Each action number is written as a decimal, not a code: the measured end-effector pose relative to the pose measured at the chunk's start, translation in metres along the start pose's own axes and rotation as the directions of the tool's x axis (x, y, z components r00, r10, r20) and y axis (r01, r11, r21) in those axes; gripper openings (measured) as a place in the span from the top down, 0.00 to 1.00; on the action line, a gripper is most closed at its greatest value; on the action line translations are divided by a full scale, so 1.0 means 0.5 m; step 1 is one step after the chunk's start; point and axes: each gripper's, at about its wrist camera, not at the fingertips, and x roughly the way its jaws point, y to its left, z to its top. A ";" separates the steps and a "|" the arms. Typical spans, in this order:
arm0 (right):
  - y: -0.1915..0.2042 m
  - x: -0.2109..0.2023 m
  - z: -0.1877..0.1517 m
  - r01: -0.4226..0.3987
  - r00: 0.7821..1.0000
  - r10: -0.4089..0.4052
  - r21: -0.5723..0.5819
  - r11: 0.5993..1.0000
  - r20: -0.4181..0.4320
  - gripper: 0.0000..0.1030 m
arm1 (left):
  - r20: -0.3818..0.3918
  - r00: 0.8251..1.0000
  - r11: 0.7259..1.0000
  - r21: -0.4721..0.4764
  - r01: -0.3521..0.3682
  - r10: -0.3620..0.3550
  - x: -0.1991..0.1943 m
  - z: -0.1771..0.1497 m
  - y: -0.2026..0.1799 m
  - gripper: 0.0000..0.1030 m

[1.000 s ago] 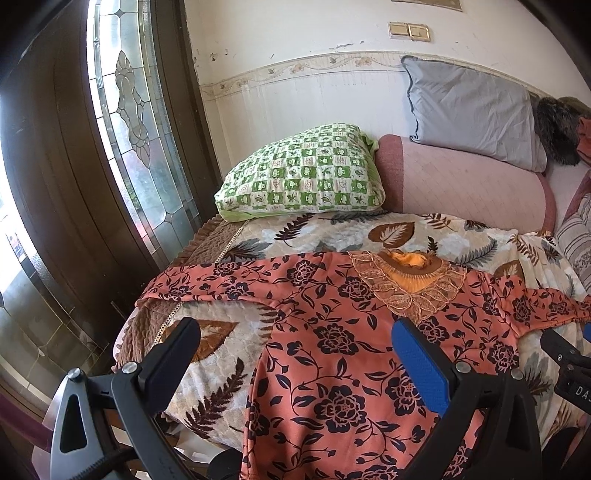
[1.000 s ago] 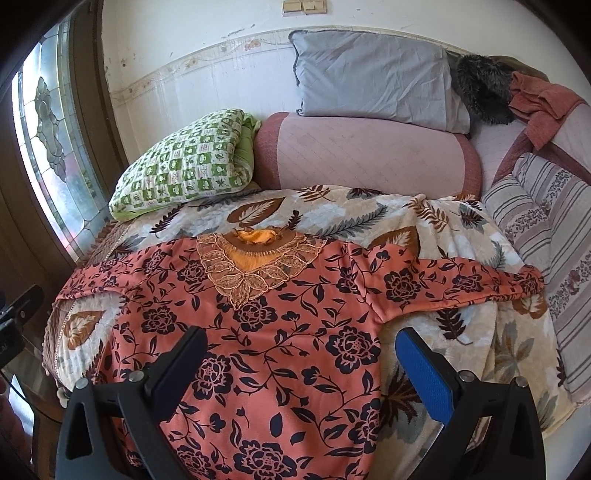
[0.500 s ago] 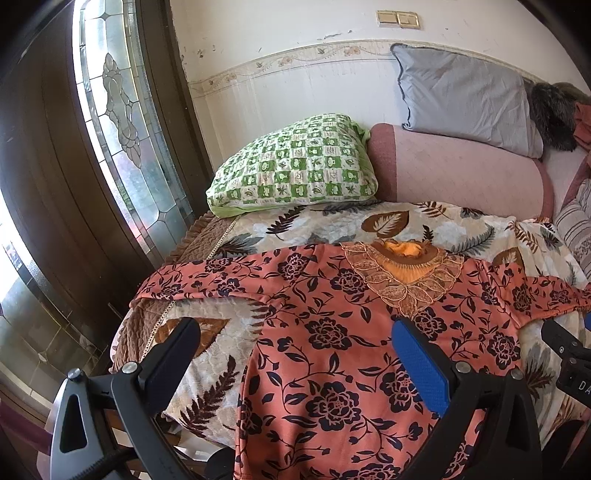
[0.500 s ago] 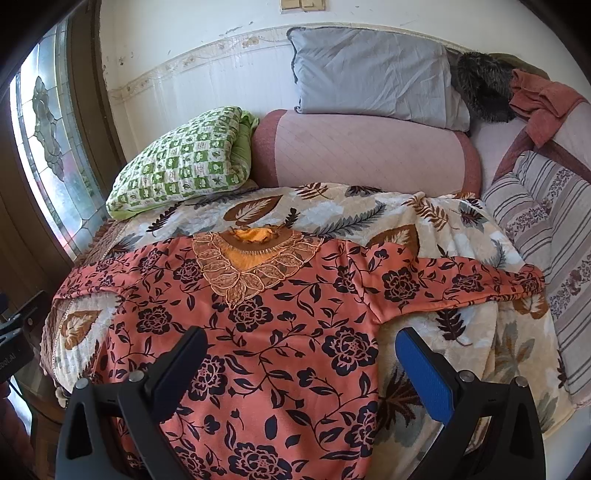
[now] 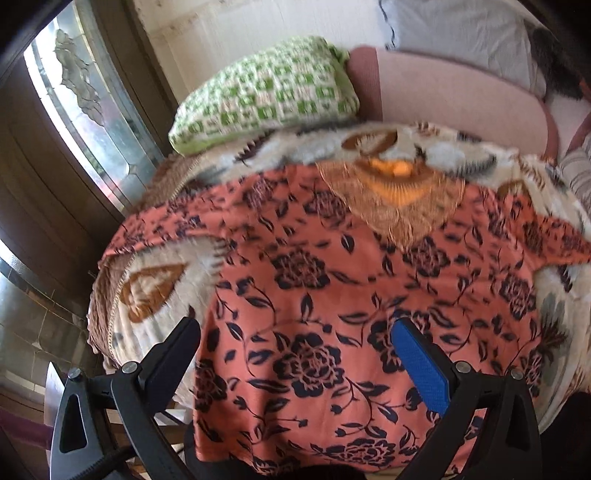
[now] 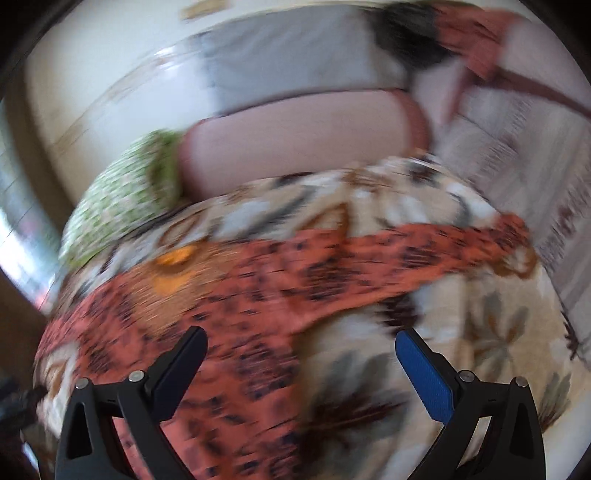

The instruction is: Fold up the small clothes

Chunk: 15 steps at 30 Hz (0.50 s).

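An orange top with dark flower print (image 5: 332, 280) lies spread flat on the bed, neck with gold lace (image 5: 391, 199) pointing away, sleeves out to both sides. My left gripper (image 5: 295, 332) is open and empty, just above the top's lower body near its left side edge. The right wrist view is blurred by motion. My right gripper (image 6: 301, 343) is open and empty, over the top's right side edge (image 6: 258, 332), below the right sleeve (image 6: 424, 251).
The bed has a leaf-print blanket (image 5: 155, 280). A green checked pillow (image 5: 266, 96), a pink bolster (image 5: 443, 96) and a grey pillow (image 5: 454, 33) lie at the far end. A glass door (image 5: 85, 92) stands left. Striped bedding (image 6: 517, 147) lies right.
Both grippers have moved forward and down toward the top. The right gripper has swung to the right, toward the right sleeve. Both stay open.
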 end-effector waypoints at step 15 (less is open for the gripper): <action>-0.590 0.233 0.039 -0.252 0.968 0.141 0.827 0.503 0.209 0.00 | -0.070 0.998 0.996 0.093 0.002 0.005 0.050 -0.002 -0.049 0.00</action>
